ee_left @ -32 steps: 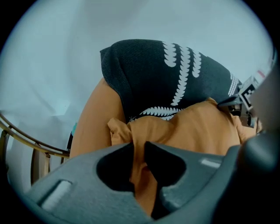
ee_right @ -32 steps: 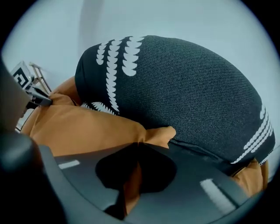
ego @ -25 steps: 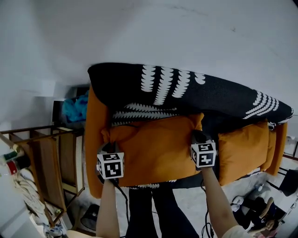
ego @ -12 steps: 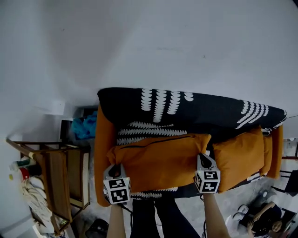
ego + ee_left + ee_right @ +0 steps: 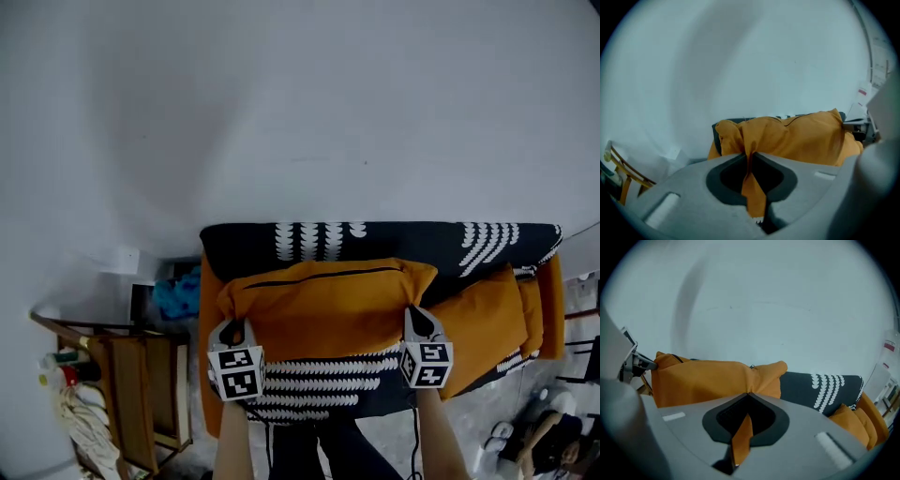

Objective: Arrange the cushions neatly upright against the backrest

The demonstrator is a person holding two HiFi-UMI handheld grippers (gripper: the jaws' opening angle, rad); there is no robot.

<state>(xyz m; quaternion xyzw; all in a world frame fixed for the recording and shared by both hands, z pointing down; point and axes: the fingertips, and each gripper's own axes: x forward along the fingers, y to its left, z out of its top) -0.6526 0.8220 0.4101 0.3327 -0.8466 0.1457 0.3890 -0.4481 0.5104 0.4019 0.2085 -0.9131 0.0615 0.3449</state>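
Note:
A large orange cushion (image 5: 323, 305) hangs lifted in front of the black, white-patterned sofa backrest (image 5: 375, 240). My left gripper (image 5: 232, 330) is shut on fabric at its lower left corner, and its jaws have just closed tighter on that cloth. My right gripper (image 5: 415, 321) is shut on the lower right corner. In the left gripper view the cushion (image 5: 797, 138) bunches into the closed jaws of the left gripper (image 5: 750, 158). The right gripper view shows the cushion (image 5: 708, 378) pinched in the right gripper (image 5: 747, 397). A second orange cushion (image 5: 480, 314) leans at the right.
The patterned seat (image 5: 319, 389) shows below the held cushion. An orange armrest (image 5: 208, 361) borders the sofa's left side. A wooden rack (image 5: 127, 398) and blue cloth (image 5: 178, 295) stand left of it. The white wall (image 5: 281, 112) rises behind. Clutter lies on the floor (image 5: 553, 431).
Both grippers have risen with the orange cushion, lifting it off the seat toward the backrest's top. The patterned seat now shows beneath it.

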